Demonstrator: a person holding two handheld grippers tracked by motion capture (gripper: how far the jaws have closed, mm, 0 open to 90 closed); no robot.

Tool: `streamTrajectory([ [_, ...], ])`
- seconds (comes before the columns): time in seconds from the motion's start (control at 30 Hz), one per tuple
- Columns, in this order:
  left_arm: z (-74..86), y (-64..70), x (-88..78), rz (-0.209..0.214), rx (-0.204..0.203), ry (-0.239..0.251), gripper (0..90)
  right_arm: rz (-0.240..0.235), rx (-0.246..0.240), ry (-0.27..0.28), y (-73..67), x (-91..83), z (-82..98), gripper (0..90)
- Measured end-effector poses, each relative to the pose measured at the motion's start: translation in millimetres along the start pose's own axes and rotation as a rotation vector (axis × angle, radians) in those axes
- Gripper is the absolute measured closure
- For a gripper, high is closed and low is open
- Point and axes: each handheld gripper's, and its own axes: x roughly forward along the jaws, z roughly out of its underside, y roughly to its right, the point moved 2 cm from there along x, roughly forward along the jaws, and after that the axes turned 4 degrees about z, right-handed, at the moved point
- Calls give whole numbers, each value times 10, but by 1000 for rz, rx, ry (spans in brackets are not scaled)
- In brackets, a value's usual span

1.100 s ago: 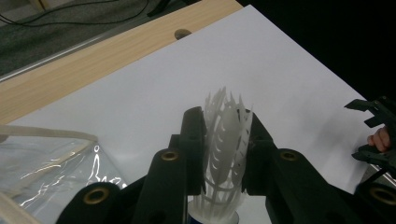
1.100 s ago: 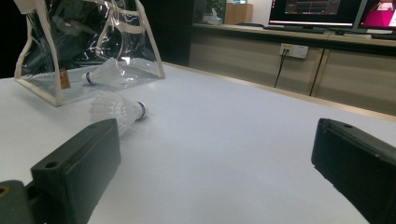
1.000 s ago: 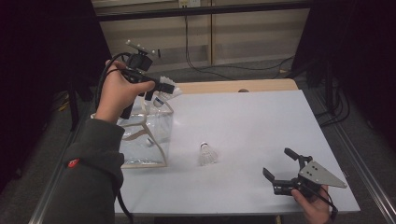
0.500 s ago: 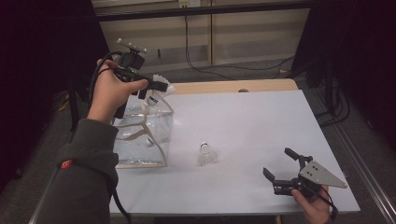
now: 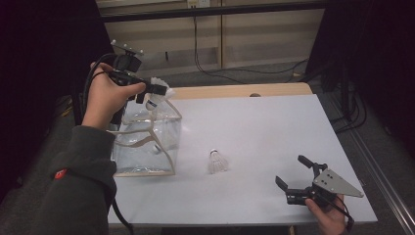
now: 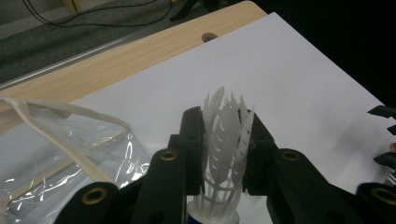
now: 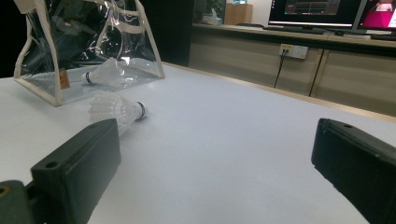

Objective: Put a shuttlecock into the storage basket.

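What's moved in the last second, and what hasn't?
The left hand-held gripper, shut on a shuttlecock, shifted slightly toward the table's far left, above the clear bag. The shuttlecock on the table and the open right hand-held gripper stayed put.

Cork of the clamped shuttlecock (image 6: 227, 154) cut off at frame bottom

A white table (image 5: 264, 127) with a bare wooden strip along its far edge carries two things. A clear bag (image 5: 147, 142) stands at the left side — a shuttlecock (image 5: 217, 161) lies just to the bag's right.
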Motion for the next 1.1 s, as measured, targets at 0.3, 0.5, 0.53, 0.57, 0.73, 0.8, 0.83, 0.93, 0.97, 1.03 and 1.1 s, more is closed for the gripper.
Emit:
streamTrajectory([
  [0.3,61,-96,-51,-20,-15,-4,741,2,2,1,0,-3,-2,13],
  [0.5,87,-135,-65,-32,-21,-2,736,1,0,2,-3,2,0,13],
  [0.53,90,-142,-69,-32,-18,-4,735,1,1,2,-3,2,0,13],
  [0.57,94,-145,-70,-29,-19,-2,735,1,0,1,-2,1,1,13],
  [0.73,114,-168,-82,-35,-23,-3,736,3,1,0,-1,2,3,13],
  [0.8,122,-179,-88,-37,-26,-3,736,1,0,0,-2,1,2,13],
  [0.83,126,-183,-90,-39,-30,-1,736,1,-1,1,-2,1,2,13],
  [0.93,138,-202,-102,-45,-32,-4,736,3,1,1,-1,-1,2,13],
  [0.97,141,-210,-107,-46,-32,-4,736,3,2,1,0,-1,2,13],
  [1.03,148,-225,-117,-51,-31,-6,736,4,2,0,0,0,3,13],
  [1.1,154,-230,-124,-51,-35,-4,736,4,2,1,0,0,3,13],
])
